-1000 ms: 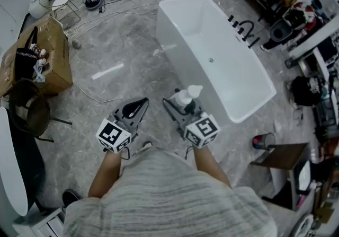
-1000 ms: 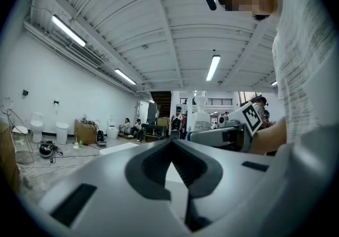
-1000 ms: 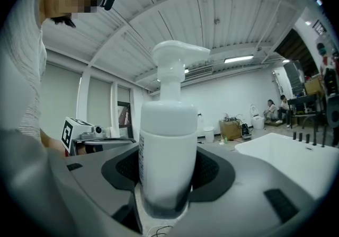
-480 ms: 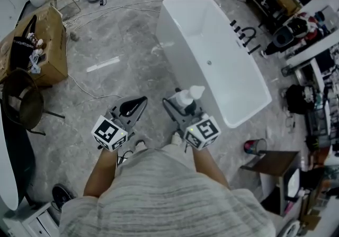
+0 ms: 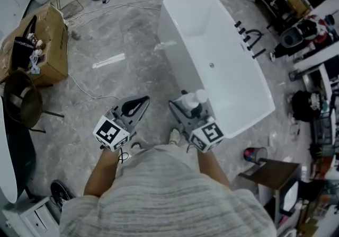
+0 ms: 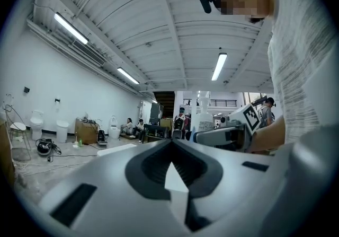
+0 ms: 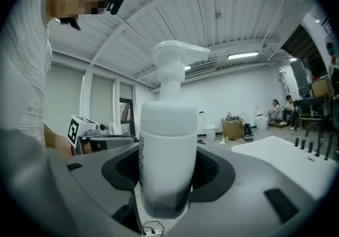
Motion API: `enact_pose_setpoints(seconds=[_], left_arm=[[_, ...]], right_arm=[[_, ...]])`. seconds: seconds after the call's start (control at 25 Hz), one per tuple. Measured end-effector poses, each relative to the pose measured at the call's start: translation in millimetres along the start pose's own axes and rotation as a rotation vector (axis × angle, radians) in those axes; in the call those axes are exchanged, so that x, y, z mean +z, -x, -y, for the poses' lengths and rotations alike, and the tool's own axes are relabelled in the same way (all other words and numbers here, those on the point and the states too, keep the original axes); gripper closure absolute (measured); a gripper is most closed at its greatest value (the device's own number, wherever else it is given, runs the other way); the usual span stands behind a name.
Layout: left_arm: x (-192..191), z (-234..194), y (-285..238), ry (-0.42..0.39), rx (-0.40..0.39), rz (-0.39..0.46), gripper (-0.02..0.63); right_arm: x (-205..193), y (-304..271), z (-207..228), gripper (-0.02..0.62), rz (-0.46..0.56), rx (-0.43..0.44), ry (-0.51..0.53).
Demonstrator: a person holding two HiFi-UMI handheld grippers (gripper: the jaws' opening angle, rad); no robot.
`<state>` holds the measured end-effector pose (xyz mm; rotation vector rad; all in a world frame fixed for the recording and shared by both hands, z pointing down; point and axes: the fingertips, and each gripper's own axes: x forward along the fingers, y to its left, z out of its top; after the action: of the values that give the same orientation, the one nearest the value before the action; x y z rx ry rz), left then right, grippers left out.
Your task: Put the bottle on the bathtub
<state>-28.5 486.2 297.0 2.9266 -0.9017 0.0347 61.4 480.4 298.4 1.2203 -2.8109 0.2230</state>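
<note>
Holding white plastic pump bottle [image 7: 165, 146] upright: right gripper [image 5: 186, 104], jaws clamped on its body, above grey floor [image 5: 132, 40] just beside white rectangular bathtub [image 5: 212, 34]. Left gripper [image 5: 139, 102]: jaws together, empty. Pickup apparently done; placement on tub outstanding.
</note>
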Motion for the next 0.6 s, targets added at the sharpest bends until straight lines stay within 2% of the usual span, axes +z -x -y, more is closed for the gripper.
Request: enact_pose_setpoints(seconds=[0.32,0.6], left_arm=[[8.4,24.3,-115.9,-0.001,-0.041,-0.049,0.603],[17.7,36.0,-176.5,-0.021,-0.024,-0.063,0.603]], right_arm=[[3.4,37.0,107.5,0.359,-0.007,-0.004,-0.005],[15.2,58.7,163.8,0.359,0.016,0.018,0.000]])
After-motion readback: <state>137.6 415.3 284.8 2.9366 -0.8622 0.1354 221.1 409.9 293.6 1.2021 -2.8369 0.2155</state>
